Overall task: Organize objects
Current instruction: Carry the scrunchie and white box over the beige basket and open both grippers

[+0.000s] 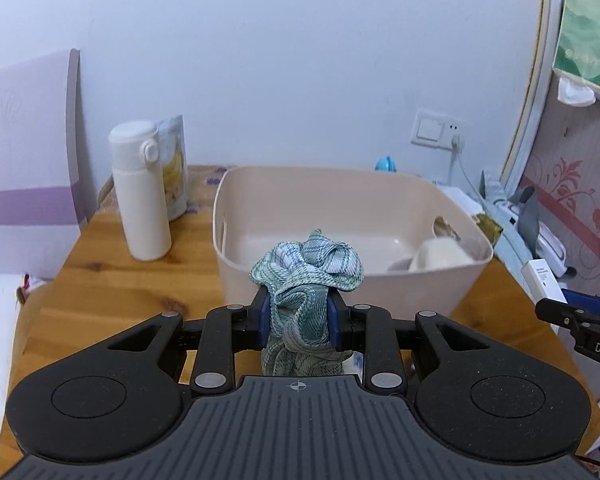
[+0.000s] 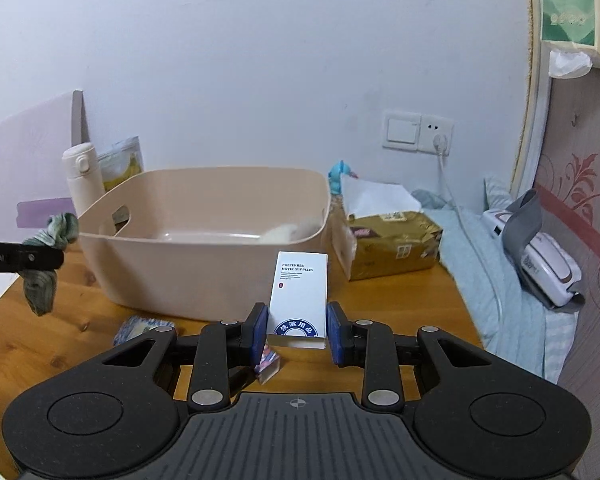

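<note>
The left tool (image 1: 299,322) is clamping a crumpled green plaid cloth (image 1: 308,268), holding it just in front of the beige bin (image 1: 236,280) on the worktop (image 1: 100,288). The right tool (image 2: 297,330) is standing apart, its 2 fingers flanking an upright white box (image 2: 300,296) right of the bin's front, apparently not touching it. A white flask (image 1: 140,192) is standing left of the bin.
</note>
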